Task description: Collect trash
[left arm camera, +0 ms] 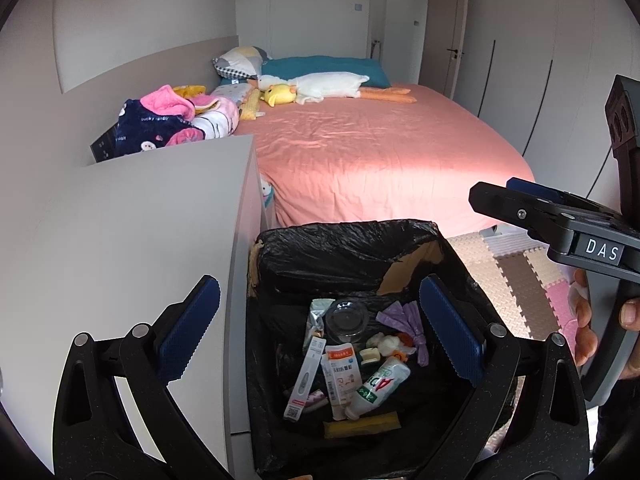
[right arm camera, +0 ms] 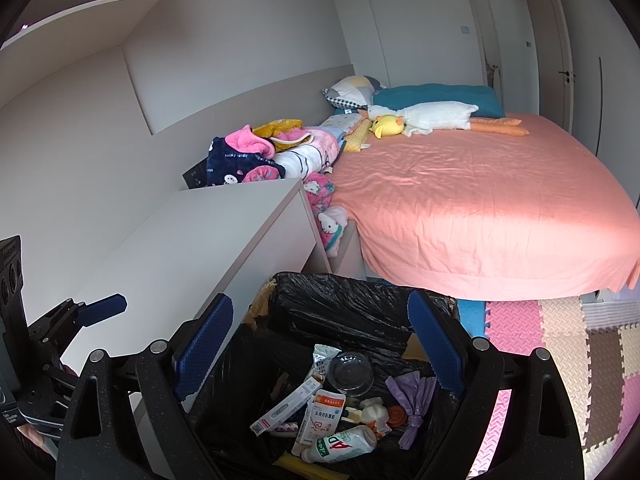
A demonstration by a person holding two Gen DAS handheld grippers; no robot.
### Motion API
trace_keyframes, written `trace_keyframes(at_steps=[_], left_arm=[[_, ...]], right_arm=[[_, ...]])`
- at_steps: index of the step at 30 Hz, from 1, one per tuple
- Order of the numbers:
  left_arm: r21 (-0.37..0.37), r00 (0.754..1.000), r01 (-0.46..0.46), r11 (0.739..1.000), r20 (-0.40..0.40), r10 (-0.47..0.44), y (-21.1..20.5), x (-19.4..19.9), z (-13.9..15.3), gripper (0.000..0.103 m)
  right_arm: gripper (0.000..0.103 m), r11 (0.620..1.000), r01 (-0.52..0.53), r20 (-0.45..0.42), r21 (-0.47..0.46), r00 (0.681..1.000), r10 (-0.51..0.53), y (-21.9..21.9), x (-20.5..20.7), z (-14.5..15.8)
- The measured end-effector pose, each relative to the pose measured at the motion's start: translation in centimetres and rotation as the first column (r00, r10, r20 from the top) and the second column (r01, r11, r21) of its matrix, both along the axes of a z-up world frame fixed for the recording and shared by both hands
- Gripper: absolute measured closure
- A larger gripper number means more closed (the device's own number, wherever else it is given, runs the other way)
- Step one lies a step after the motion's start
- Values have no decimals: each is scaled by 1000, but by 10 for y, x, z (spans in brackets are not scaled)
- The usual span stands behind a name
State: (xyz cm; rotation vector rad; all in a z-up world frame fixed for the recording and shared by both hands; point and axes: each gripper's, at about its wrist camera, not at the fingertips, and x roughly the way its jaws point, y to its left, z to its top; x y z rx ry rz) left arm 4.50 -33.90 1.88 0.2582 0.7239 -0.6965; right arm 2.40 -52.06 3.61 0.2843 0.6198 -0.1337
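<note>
- Left tongs [left arm camera: 320, 320]: blue-padded fingers spread wide apart, holding nothing, poised above the trash bin [left arm camera: 348, 240].
- Right tongs [right arm camera: 320, 336]: fingers likewise parted and bare, above the same bin; seen from the left wrist view at the right edge [left arm camera: 516, 196], gripped by a hand [left arm camera: 592, 320].
- Trash bin: cardboard box lined with a black bag, torn at the rim, standing on the floor beside a white bench [left arm camera: 120, 240] and at the foot of the bed [left arm camera: 380, 152].
- Contents, lying on the bottom: white bottle with green label [left arm camera: 378, 386], red-and-white pouch [left arm camera: 340, 376], slim white box [left arm camera: 306, 376], clear round lid [left arm camera: 346, 316], purple wrapper [left arm camera: 408, 320], yellow strip [left arm camera: 360, 424], small white crumpled scraps [left arm camera: 384, 342].
- Bed: pink sheet, teal pillow [left arm camera: 324, 68], white goose plush [left arm camera: 320, 86], yellow duck plush [left arm camera: 278, 94], heap of fleece clothing [left arm camera: 172, 120] at the wall side.
- Floor: foam puzzle mat [right arm camera: 560, 340] in pink, cream and brown tiles, right of the bin.
</note>
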Motion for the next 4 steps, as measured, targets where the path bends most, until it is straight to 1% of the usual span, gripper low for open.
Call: trace_keyframes(at_steps=[4], left_arm=[[15, 1000, -17, 1000, -20, 18, 2, 2, -1, 6]], right_arm=[[14, 1000, -1, -1, -2, 1000, 1, 0, 0, 0]])
